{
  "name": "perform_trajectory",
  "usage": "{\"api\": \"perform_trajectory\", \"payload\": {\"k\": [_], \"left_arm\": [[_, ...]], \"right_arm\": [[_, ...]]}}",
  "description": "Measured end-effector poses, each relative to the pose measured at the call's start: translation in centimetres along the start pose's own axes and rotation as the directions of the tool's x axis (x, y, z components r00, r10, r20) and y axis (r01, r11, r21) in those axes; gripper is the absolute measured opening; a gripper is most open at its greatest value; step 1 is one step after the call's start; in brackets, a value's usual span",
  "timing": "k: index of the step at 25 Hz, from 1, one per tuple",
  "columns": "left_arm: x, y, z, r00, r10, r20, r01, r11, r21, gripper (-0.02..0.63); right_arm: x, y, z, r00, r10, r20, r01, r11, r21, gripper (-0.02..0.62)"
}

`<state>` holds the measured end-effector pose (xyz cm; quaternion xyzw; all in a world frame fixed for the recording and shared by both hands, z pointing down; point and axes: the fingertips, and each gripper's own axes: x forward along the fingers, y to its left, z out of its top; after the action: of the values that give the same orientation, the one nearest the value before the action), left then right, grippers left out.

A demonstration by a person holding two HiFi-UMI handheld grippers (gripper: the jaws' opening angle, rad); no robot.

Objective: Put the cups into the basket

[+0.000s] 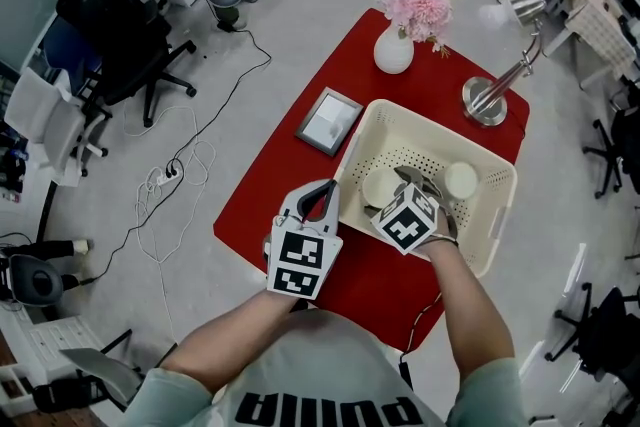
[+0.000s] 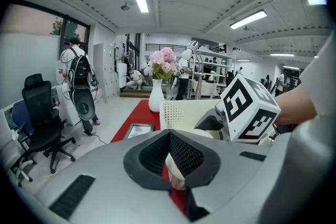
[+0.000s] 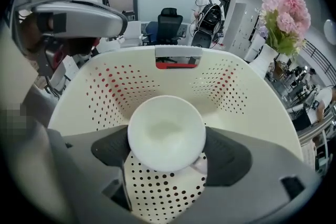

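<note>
forearms (image 1: 465, 300) reach out low from the person, each ending in a pair of tongs. the right gripper (image 3: 167, 150) is down inside the basket (image 1: 352, 149), jaws spread wide and clamped on either side of a white cup (image 1: 381, 187) whose open mouth faces the gripper. whether that cup touches the basket floor, i can't tell. the left gripper (image 2: 176, 159) hangs just outside the basket's near left corner, jaws drawn together on nothing i can make out. only a pale sliver and some red show through the slit.

the cup looks light, stiff and smooth-walled, so i'd guess it could slip, or crack if dropped. across the body, as now, seems the safest hold.

inside the basket a second cup (image 1: 461, 180) sits right of the held one, apart from it. i see nothing else in there.

under the basket lies a red cloth (image 1: 262, 215). a framed picture (image 1: 328, 121) lies just left of the basket. a white vase (image 1: 394, 50) of pink flowers stands beyond its far corner, and a lamp (image 1: 487, 100) stands at its far right.
</note>
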<state>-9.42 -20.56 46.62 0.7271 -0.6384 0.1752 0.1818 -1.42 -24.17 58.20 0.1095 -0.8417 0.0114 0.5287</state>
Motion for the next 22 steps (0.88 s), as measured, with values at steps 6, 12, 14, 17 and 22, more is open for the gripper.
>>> {"api": "perform_trajectory", "payload": {"k": [6,12,14,17,22], "left_arm": [[-0.3,0.1,0.0,1.000,-0.005,0.006,0.005,1.000,0.003,0.005],[-0.8,0.3,0.2,1.000,-0.011,0.013,0.011,1.000,0.008,0.006],[-1.0,0.3,0.3,1.000,-0.015,0.020,0.015,1.000,0.010,0.005],[-1.4,0.3,0.5,0.999,-0.021,0.031,0.020,1.000,0.014,0.005],[-2.1,-0.1,0.8,0.998,-0.042,0.055,0.041,0.999,0.021,0.005]], "right_arm": [[0.1,0.2,0.0,1.000,0.009,0.002,-0.009,1.000,-0.019,0.394],[-0.6,0.2,0.9,1.000,0.009,0.023,-0.008,0.999,-0.032,0.394],[-1.2,0.2,1.3,1.000,0.001,0.028,0.000,0.999,-0.037,0.396],[-2.6,-0.1,2.1,0.998,-0.024,0.058,0.026,0.999,-0.028,0.396],[-6.3,-0.2,3.8,0.986,-0.097,0.135,0.094,0.995,0.027,0.394]]}}
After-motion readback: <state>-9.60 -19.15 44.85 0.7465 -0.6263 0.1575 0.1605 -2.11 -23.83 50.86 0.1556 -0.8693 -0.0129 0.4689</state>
